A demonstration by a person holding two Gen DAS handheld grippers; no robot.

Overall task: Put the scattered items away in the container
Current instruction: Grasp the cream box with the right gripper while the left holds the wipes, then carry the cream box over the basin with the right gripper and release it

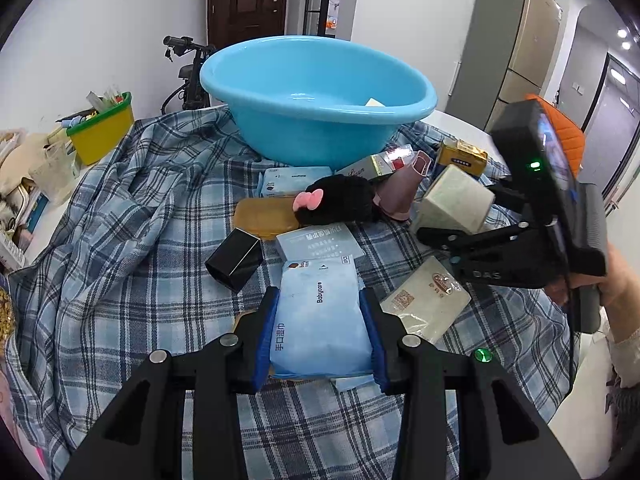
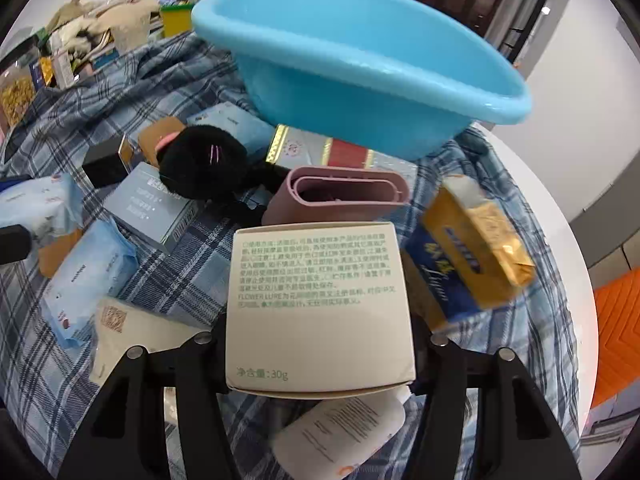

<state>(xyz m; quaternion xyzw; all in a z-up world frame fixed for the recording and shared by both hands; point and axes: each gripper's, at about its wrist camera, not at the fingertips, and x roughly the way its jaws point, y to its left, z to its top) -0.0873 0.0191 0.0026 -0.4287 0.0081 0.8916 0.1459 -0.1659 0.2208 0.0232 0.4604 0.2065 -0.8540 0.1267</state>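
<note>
Left wrist view: the left gripper (image 1: 320, 320) is clamping a wet-wipes pack (image 1: 320, 312) squarely between its blue fingers (image 1: 266, 332), in front of the blue basin (image 1: 316, 96), likely for carrying there.

Right wrist view: the right gripper (image 2: 320, 344) is pinching a white box (image 2: 318, 304), raised before the basin.

Ahead of me, top centre of the left view, stands a dark wooden door (image 1: 248, 0). Just below it, left of centre, a black scooter (image 1: 188, 76) leans at the white wall. A tall beige fridge (image 1: 516, 48) fills the upper right. A yellow bin (image 1: 102, 130) with a green rim sits at the left edge, crammed with packets.
</note>
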